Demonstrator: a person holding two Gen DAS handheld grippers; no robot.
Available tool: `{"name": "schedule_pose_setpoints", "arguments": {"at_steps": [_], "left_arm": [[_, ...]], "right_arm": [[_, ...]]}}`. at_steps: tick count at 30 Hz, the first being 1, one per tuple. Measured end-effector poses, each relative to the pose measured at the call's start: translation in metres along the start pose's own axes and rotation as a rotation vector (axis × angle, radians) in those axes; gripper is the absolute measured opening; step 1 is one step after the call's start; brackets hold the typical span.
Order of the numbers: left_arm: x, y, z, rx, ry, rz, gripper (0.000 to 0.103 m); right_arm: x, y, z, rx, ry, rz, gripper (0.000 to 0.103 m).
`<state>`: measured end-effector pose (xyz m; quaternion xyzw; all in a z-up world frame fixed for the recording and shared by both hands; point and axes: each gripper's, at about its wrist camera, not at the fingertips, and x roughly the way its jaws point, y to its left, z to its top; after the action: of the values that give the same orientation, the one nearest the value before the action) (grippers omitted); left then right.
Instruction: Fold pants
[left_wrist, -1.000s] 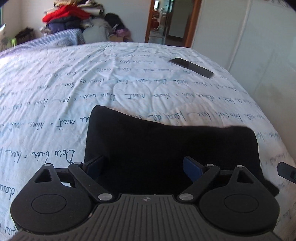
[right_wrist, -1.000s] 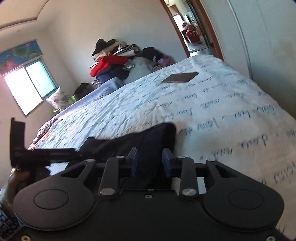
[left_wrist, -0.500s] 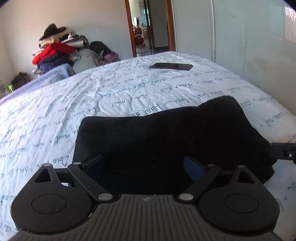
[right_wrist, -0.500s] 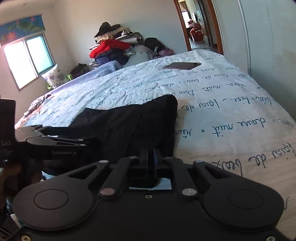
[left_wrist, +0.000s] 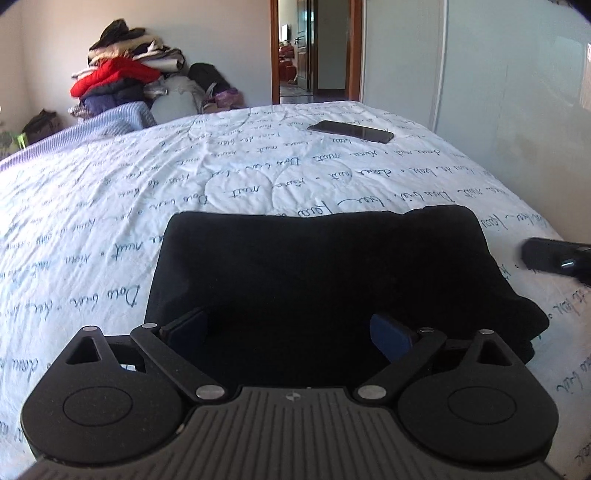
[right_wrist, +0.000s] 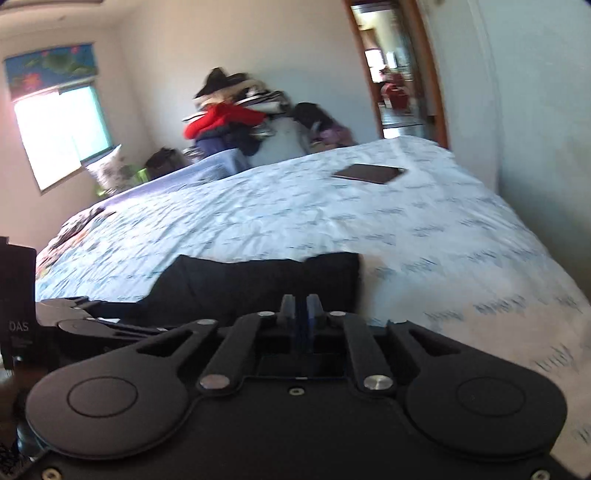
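The folded black pants (left_wrist: 325, 273) are being left lying on the near part of the script-printed bedspread (left_wrist: 110, 206), while the left gripper (left_wrist: 291, 332) is being held wide open over them and the right gripper (right_wrist: 300, 314), nothing visibly between its nearly closed jaws, is being opened.

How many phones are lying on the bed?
1. A dark phone lies flat on the far part of the white bedspread, beyond the folded black pants. Another could be hidden outside these views.

Home bedroom, bed (left_wrist: 110, 192), piled clothes (left_wrist: 122, 85)
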<state>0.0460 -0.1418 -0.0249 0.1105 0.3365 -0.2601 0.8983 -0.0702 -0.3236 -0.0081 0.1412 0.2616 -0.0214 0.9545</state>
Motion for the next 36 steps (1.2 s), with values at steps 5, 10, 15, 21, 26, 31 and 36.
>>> {"name": "schedule_pose_setpoints", "arguments": {"at_steps": [5, 10, 15, 21, 26, 31, 36], "left_arm": [[-0.012, 0.002, -0.016, 0.035, 0.016, -0.012, 0.098], [-0.03, 0.029, -0.02, -0.051, -0.036, 0.037, 0.097], [-0.01, 0.06, -0.024, -0.197, 0.123, -0.054, 0.098], [-0.041, 0.095, -0.041, -0.298, 0.112, -0.085, 0.096], [-0.063, 0.146, -0.037, -0.469, 0.019, 0.059, 0.096], [-0.065, 0.162, -0.025, -0.511, -0.003, 0.09, 0.096], [-0.064, 0.151, -0.019, -0.44, -0.015, 0.077, 0.097]], "right_arm": [[0.041, 0.023, -0.025, -0.229, 0.115, -0.117, 0.043], [0.023, 0.01, -0.004, -0.158, 0.066, -0.128, 0.043], [0.059, 0.011, 0.015, -0.168, 0.086, -0.099, 0.043], [0.062, 0.035, 0.009, -0.308, 0.091, -0.227, 0.049], [0.033, 0.108, -0.008, -0.434, -0.014, -0.039, 0.049], [0.033, 0.188, -0.049, -0.64, 0.008, 0.164, 0.047], [0.052, 0.205, -0.067, -0.684, 0.074, 0.128, 0.049]]}}
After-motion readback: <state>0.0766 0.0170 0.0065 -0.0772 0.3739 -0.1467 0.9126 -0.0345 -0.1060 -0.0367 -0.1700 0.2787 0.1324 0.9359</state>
